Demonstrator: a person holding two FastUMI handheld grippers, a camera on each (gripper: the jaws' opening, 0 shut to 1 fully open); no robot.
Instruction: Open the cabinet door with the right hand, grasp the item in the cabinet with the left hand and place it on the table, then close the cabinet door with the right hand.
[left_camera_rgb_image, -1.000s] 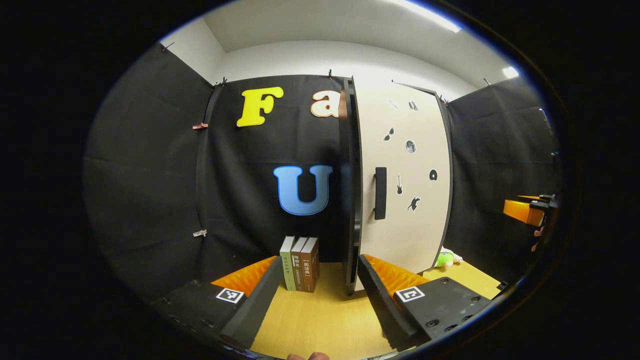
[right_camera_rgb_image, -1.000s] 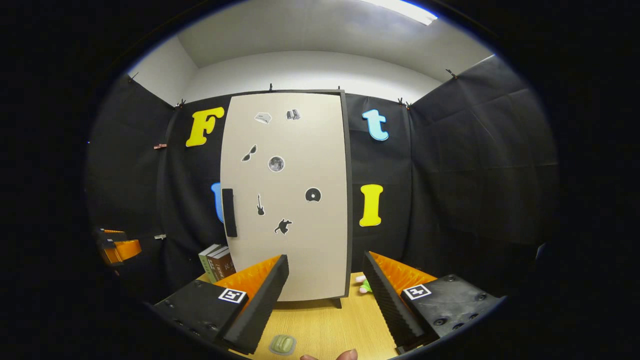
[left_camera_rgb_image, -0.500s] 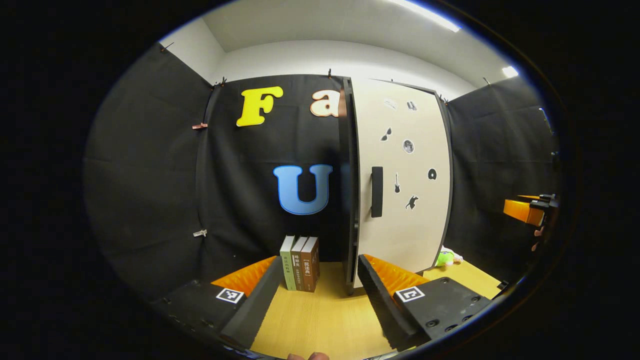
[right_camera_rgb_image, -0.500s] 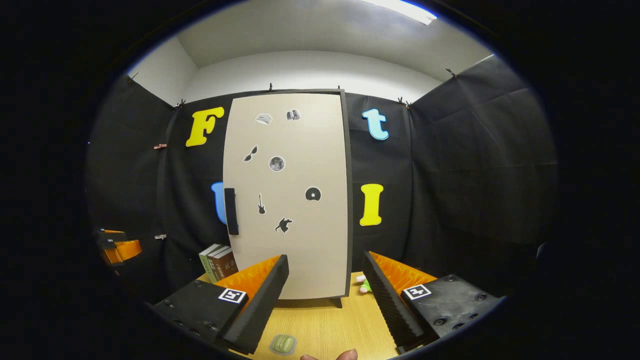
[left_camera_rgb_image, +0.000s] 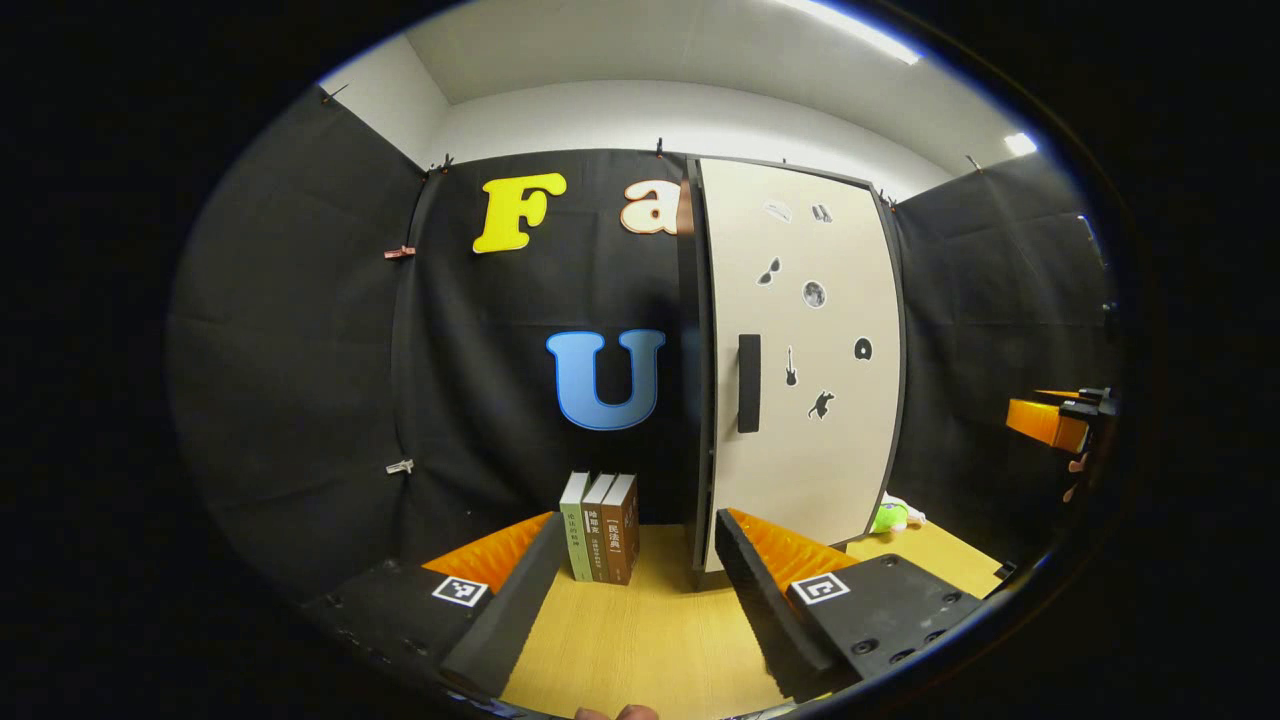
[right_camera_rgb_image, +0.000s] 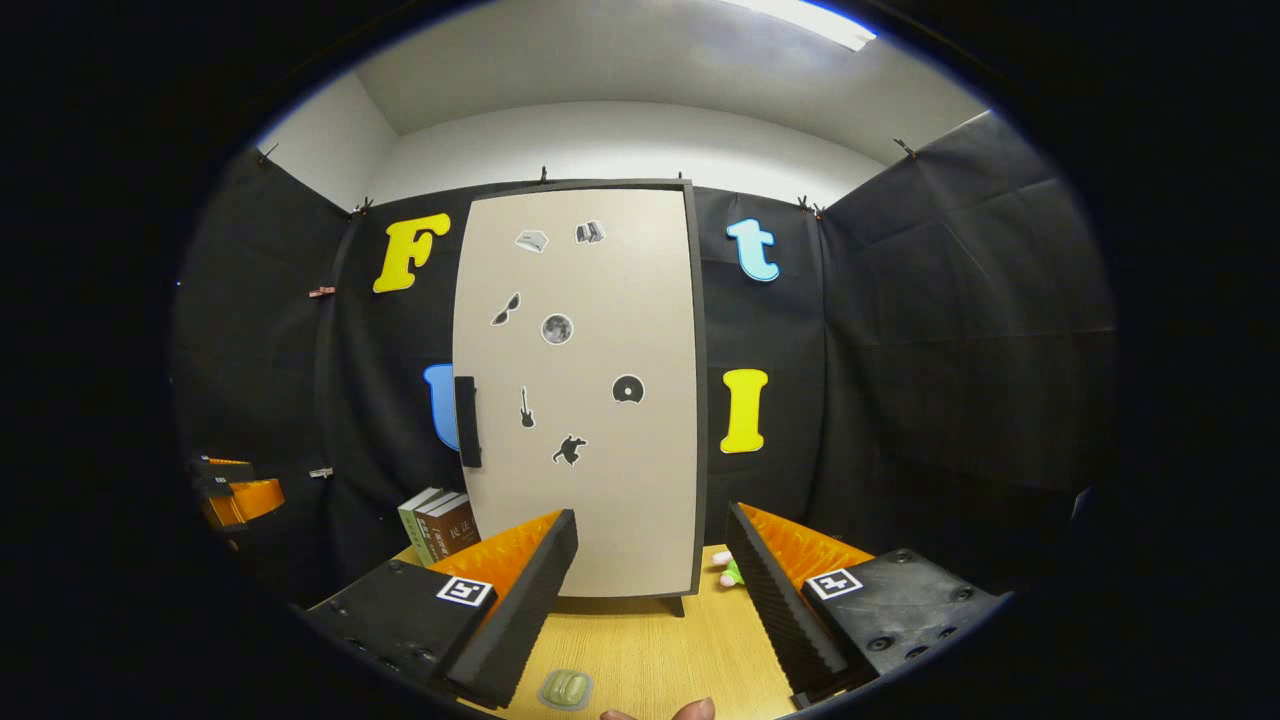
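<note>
The cabinet door (right_camera_rgb_image: 590, 400) stood upright at the far middle of the table (right_camera_rgb_image: 660, 650), looking shut or very nearly so, its tall handle (right_camera_rgb_image: 466, 422) running vertically along the left edge. The right gripper (right_camera_rgb_image: 650, 590) faced the door squarely, jaws spread and empty, with the handle up and to its left. The left gripper (left_camera_rgb_image: 630, 590) was also spread and empty, held off to the left. A small pale green item (right_camera_rgb_image: 566, 689), probably the one taken out, lay on the near table.
</note>
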